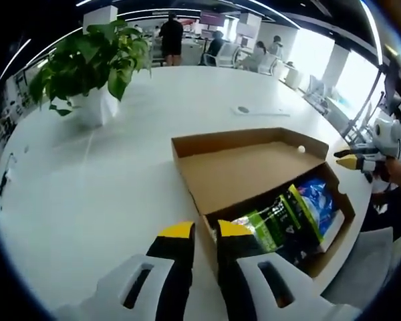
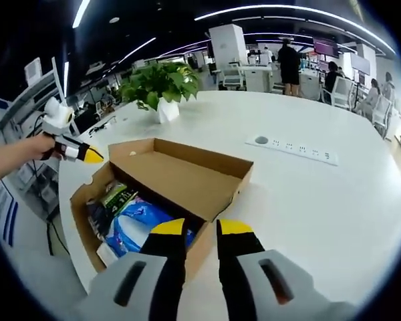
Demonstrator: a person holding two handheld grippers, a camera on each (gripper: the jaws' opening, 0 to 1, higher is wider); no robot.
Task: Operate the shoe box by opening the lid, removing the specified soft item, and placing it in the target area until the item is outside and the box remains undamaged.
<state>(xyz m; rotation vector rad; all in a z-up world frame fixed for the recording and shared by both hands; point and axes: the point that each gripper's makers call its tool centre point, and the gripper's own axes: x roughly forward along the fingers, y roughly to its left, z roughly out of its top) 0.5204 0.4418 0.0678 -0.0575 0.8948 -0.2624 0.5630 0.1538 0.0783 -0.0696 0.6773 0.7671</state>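
my shoe box [image 1: 254,175] sits open on the white table [image 1: 120,200], its lid folded back flat, so the opening step looks done. in the left gripper view the box runs from the middle of the frame down to the lower right, and the soft packets [image 1: 287,217] lie in the tray at the lower right, just beyond the tips of my left gripper [image 1: 199,231]. those tips stand at the near corner of the tray, jaws a small gap apart with nothing between them.

in the right gripper view the same box [image 2: 180,177] lies centre-left, lid toward the upper right, and the blue packet [image 2: 144,224] with a green packet [image 2: 113,197] beside it fills the tray at the lower left. my right gripper [image 2: 202,229] hovers over the tray's near edge, jaws parted a little and empty, the blue packet just left of and past the yellow tips.

the relation that matters: the packets lie forward and to the right of my left tips, forward and to the left of my right tips. the packets' long side seems to follow the box length. both grippers look about equally near; i judge the right one better lined up with the blue packet. my left gripper also appears at the far left of the right gripper view, held off the box.
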